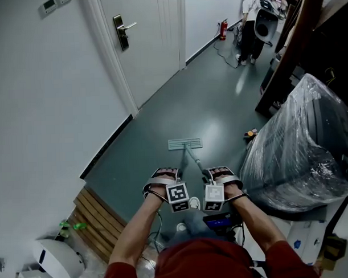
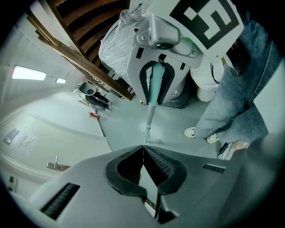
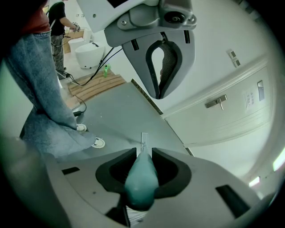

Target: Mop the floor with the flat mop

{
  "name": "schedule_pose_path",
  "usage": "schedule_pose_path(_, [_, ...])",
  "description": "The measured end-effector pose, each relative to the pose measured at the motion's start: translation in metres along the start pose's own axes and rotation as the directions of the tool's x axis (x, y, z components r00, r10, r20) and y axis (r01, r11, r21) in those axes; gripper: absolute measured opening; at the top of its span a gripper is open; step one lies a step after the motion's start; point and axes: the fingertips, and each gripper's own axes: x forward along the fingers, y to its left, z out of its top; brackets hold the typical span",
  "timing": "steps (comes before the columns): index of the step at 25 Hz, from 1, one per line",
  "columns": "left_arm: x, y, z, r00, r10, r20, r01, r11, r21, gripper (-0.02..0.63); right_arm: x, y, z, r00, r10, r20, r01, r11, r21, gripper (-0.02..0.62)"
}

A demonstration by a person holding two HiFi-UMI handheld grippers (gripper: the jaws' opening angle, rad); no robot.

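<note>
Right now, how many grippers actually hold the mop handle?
1. The right gripper is shut on the teal mop handle. The left gripper is shut on nothing, close beside the handle. Both show clearly in their own views.

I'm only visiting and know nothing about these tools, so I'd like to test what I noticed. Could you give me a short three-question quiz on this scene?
1. True or false: the flat pale-green mop head lies on the grey-green floor.
2. Which side clamps the rounded teal mop handle? A) the person's left B) the person's right C) both
3. Fill in: the bulky load wrapped in clear plastic stands to the person's ____.

Key: 1 true. 2 B: the right gripper clamps it; the left gripper is shut on nothing. 3 right.
</note>
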Motion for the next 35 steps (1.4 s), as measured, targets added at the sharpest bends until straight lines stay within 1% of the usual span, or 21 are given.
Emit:
schedule_pose_path(4, [-0.012,-0.018,0.008,1.000,-0.004,0.010,0.004,1.000,-0.002,0.017,-0.016,0.019,0.002,1.000,0.005,-0.003,-0.005,1.000,0.008,0.118])
schedule_pose_path(7, [-0.021,-0.033,0.013,1.000,-0.021,0.001,0.021,1.000,0.003,0.017,-0.025,0.034,-0.001,1.000,0.006,-0.002,-0.006,1.000,0.014,0.118])
schedule_pose_path(9, [-0.021,-0.045,0.020,0.999,-0.031,0.013,0.031,1.000,0.006,0.017,-0.033,0.042,-0.002,1.000,0.008,0.003,-0.008,1.000,0.017,0.118])
schedule_pose_path(12, [-0.024,-0.056,0.030,0.999,-0.039,0.016,0.039,0.999,0.000,0.017,-0.037,0.048,-0.007,1.000,-0.009,0.015,0.009,1.000,-0.013,0.118])
schedule_pose_path(15, [-0.028,-0.058,0.046,0.999,-0.035,0.024,0.036,0.999,-0.019,0.017,-0.042,0.052,-0.023,1.000,0.002,0.004,-0.002,1.000,-0.012,0.118])
schedule_pose_path(18, [-0.028,-0.056,0.048,0.999,-0.028,-0.017,0.027,0.999,-0.028,0.017,-0.044,0.049,-0.032,1.000,0.011,0.019,-0.010,1.000,-0.012,0.118])
schedule_pose_path(22, [-0.028,-0.054,0.057,0.999,-0.023,-0.033,0.021,0.999,-0.046,0.017,-0.047,0.044,-0.041,0.999,0.003,0.038,-0.002,1.000,-0.024,0.118])
schedule_pose_path(26, [-0.028,-0.057,0.060,0.998,-0.033,-0.053,0.030,0.998,-0.050,0.017,-0.041,0.049,-0.047,0.999,0.014,0.039,-0.013,1.000,-0.024,0.118])
schedule_pose_path(31, [-0.029,-0.054,0.066,0.999,-0.014,-0.032,0.013,0.999,-0.031,0.017,-0.040,0.051,-0.044,0.998,0.023,0.050,-0.022,0.999,-0.025,0.118])
schedule_pose_path(35, [-0.029,-0.051,0.062,1.000,-0.018,-0.003,0.018,0.999,-0.031,0.017,-0.041,0.044,-0.037,0.999,0.019,0.043,-0.018,1.000,-0.025,0.118])
